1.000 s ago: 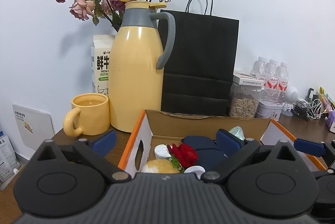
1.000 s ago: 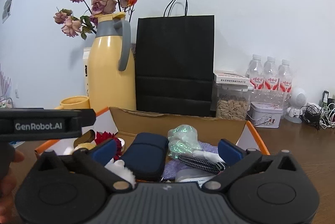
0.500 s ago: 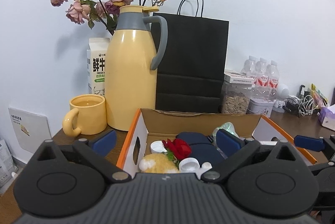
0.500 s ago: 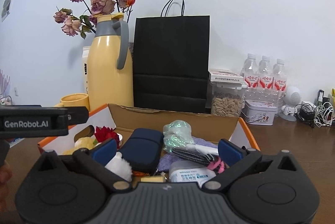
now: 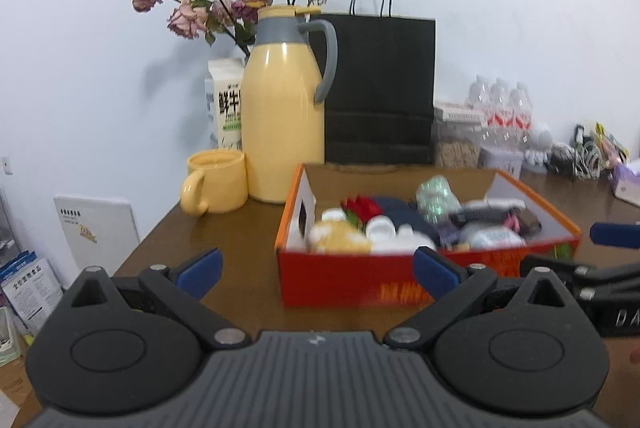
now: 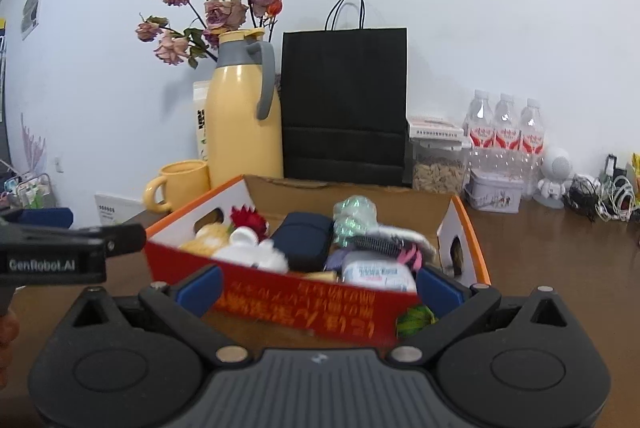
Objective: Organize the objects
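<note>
Reading "GenRobot.AI" on the left tongs (image 6: 52, 260); both left and right tongs (image 6: 318, 284) gape wide, empty, before the box (image 6: 304, 312)

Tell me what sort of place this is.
Probably a home or small office desk used as a catch-all. A wooden table against a white wall holds a thermos, a mug, water bottles, tangled cables and a box of odds and ends.

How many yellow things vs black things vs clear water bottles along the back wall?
Yellow: 2, the thermos jug and the mug
Black: 1, the paper bag
Clear water bottles: 3, side by side
Total: 6
</note>
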`<state>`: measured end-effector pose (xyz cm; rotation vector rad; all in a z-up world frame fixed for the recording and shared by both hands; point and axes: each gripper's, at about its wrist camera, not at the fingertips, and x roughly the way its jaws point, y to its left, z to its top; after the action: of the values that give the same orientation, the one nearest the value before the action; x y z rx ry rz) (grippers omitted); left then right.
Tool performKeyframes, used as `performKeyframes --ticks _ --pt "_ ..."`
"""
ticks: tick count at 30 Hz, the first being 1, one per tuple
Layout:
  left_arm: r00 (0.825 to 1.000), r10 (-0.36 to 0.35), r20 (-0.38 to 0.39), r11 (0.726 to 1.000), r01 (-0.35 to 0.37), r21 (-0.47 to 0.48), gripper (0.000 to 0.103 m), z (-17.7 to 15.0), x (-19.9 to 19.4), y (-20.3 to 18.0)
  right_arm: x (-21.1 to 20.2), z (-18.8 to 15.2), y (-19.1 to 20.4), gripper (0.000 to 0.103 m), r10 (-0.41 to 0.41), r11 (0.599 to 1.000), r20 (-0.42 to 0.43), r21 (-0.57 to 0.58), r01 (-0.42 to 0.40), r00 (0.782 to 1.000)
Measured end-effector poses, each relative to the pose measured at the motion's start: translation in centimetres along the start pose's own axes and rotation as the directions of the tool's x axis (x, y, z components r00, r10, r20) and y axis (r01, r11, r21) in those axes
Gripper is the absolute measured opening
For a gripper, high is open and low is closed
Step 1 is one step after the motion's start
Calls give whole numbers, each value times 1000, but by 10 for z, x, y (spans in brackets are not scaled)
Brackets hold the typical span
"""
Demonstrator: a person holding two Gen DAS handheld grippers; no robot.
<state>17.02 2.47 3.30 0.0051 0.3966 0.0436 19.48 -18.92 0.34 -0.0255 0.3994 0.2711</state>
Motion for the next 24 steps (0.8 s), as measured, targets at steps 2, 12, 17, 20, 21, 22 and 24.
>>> performKeyframes --ticks 2,12,17,20,21,22,24 --pt "1000 1 -20 1000 -1 4 103 -7 -9 1 -10 -5 0 103 -8 1000 -20 8 8 1000" --pt "997 -17 -76 1000 18 18 103 -29 -50 -3 -46 -21 1 103 -33 998 -84 43 37 996" --pt "996 -13 -89 1000 14 11 103 -32 -61 -2 -58 -28 -1 103 -54 997 -101 52 59 993" --pt "995 -13 -97 1000 14 10 103 -35 -65 -1 -64 -30 -2 103 -62 996 -106 58 68 992" --pt "995 -14 -100 1000 15 9 103 -36 -66 -2 -66 -31 -2 103 -64 996 -106 59 71 992" --pt "995 -14 -103 1000 15 9 103 -36 -67 -2 -68 -31 -2 103 -66 996 -105 60 72 992" --pt "994 -14 -107 1000 15 8 103 -37 -68 -2 -70 -31 -2 103 -67 996 -103 59 73 992"
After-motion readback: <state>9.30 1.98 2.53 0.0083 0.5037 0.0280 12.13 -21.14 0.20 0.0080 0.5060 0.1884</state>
